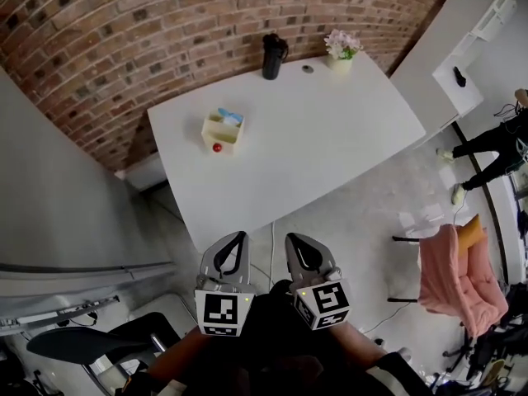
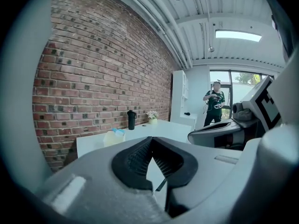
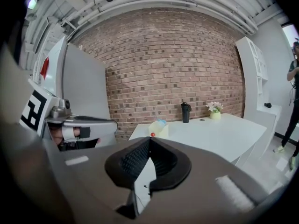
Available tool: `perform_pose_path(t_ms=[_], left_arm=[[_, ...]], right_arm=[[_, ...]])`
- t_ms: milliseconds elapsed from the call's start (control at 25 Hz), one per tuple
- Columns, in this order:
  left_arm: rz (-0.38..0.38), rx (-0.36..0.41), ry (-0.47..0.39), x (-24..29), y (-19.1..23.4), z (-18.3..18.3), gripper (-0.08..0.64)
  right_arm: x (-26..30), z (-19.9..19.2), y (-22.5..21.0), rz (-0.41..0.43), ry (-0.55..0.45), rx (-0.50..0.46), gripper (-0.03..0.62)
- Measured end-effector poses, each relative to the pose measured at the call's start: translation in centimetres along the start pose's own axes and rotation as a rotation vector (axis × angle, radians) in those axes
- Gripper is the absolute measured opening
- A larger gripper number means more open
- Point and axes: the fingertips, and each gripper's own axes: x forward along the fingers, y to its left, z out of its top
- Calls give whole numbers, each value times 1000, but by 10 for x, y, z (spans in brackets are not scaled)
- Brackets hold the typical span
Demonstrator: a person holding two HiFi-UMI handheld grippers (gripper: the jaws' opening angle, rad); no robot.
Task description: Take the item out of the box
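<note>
One brick wall (image 1: 165,23) stands behind one white worktop (image 1: 330,139). Two claws are held low before the near edge of the worktop, well apart from the things on it. The left claw (image 1: 238,238) and the right claw (image 1: 292,239) each have their jaws pressed together, with nothing between them. On the worktop stand one pale yellow box (image 1: 216,132), one black bottle (image 1: 272,56) and one flower pot (image 1: 341,52). One light blue item (image 1: 232,115) sticks out of the box. One small red ball (image 1: 217,148) sits at the front of the box.
</note>
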Motion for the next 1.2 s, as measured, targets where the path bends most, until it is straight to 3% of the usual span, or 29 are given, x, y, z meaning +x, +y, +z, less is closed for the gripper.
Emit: perform_pose_path(t_ms=[560,1200], left_arm=[[119,-42,-11,-2,56,2,5],[319,-79,15,66,123,16,5]], right_arm=[[53,23,19,81,-7,-59,2],[169,54,-22,223,29,-106,2]])
